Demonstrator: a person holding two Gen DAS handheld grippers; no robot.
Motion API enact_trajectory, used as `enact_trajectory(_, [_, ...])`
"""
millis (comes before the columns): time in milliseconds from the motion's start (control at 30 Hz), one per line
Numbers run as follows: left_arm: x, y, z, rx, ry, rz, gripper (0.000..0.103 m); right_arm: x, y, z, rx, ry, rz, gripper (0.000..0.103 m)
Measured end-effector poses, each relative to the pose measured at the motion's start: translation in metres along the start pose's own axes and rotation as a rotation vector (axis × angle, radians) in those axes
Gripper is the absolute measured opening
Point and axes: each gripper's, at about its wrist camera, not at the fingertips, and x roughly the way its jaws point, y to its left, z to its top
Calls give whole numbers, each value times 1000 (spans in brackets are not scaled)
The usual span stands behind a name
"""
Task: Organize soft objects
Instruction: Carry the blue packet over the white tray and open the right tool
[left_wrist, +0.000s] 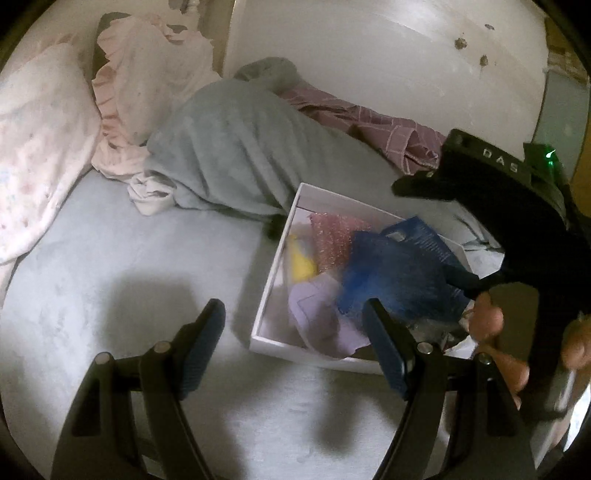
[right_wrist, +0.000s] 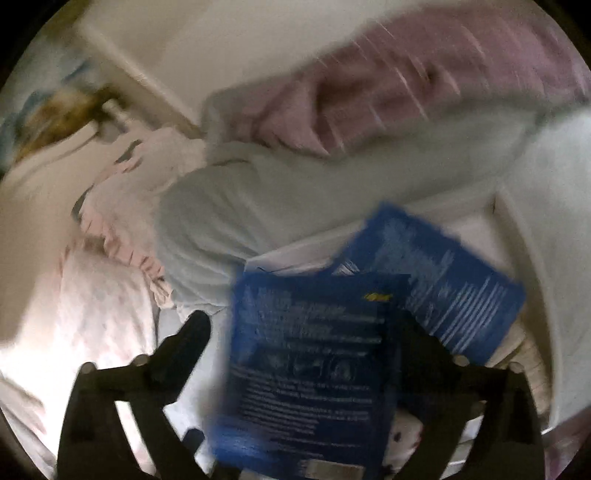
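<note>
A white box (left_wrist: 275, 258) sits on the grey-blue bed sheet and holds a pink sparkly cloth (left_wrist: 332, 236), a yellow item (left_wrist: 301, 264), a lilac cloth (left_wrist: 317, 314) and blue packets (left_wrist: 391, 277). My left gripper (left_wrist: 295, 314) is open and empty, hovering over the box's left edge. My right gripper (left_wrist: 461, 280) reaches into the box from the right. In the blurred right wrist view, its fingers (right_wrist: 192, 332) are spread wide, and a blue printed packet (right_wrist: 310, 365) lies between them over a second blue packet (right_wrist: 454, 277). Whether it is gripped is unclear.
A grey-green blanket (left_wrist: 236, 155) lies bunched behind the box. A purple checked cloth (left_wrist: 373, 122) lies by the white wall (left_wrist: 369, 44). A pink frilled cloth (left_wrist: 147, 88) and a floral pillow (left_wrist: 40, 147) lie at the left. Bare sheet (left_wrist: 129, 258) spreads left of the box.
</note>
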Motion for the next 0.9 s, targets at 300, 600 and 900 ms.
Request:
enact_trajectory(300, [1,-4,-1,3,10,-11,77,-23,-16,15,144,-50,147,103])
enact_trajectory(600, [6,0,-1,14,59,3,77,-63,32,-26,-408,-55,-184,37])
enact_trajectory(900, [10,2,-4,25,85,-4,62,25,19,-33,-414,240,-313,9])
